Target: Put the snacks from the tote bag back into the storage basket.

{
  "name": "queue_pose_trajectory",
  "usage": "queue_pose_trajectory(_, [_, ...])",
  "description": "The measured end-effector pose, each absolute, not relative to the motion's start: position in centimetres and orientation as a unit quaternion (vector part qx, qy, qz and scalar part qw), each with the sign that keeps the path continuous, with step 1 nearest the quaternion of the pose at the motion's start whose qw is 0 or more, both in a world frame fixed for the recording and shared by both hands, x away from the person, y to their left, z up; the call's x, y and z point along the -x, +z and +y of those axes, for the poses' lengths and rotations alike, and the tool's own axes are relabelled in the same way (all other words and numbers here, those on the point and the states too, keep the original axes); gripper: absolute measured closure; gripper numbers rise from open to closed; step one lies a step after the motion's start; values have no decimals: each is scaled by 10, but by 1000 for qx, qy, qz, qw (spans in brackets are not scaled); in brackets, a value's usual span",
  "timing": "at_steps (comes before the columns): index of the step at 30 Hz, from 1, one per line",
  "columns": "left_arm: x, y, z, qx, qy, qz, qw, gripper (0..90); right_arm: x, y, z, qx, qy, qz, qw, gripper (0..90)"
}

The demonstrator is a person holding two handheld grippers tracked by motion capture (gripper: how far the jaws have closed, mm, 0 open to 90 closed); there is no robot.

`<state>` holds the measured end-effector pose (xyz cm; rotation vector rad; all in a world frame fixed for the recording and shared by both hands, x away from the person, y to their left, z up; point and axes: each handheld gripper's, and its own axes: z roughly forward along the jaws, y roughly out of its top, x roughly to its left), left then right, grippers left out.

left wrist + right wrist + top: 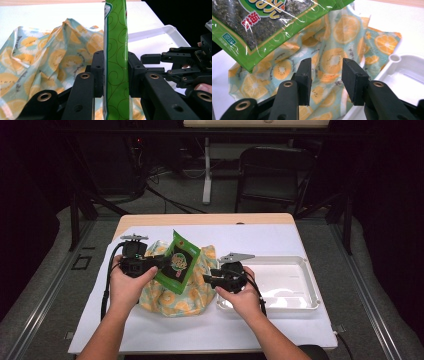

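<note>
Two forearms enter from near edge, one gripper in each hand. Left gripper clamps one green packet, held tilted above one fruit-print bag on table. Right gripper jaws apart, nothing between, just beside bag. One white tray right of bag.

Both grippers, left and right, are black, with blocky pads on arms studded with brass-ringed holes. A grey three-cornered plate tops each, a black cable trails back. Forearms look bare, no sleeves apparent.
</note>
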<state>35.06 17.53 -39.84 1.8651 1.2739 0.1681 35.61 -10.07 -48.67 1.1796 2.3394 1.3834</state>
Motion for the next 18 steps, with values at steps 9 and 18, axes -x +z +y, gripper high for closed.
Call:
queue_pose_trajectory(9, [-358,-396,165,-750,66,504,423,722,-359,-479,-111,-405,468,780,91,600])
queue_pose_trajectory(18, [-363,-395,155,-750,66,497,431,722,-359,-470,-120,-412,475,772,91,582])
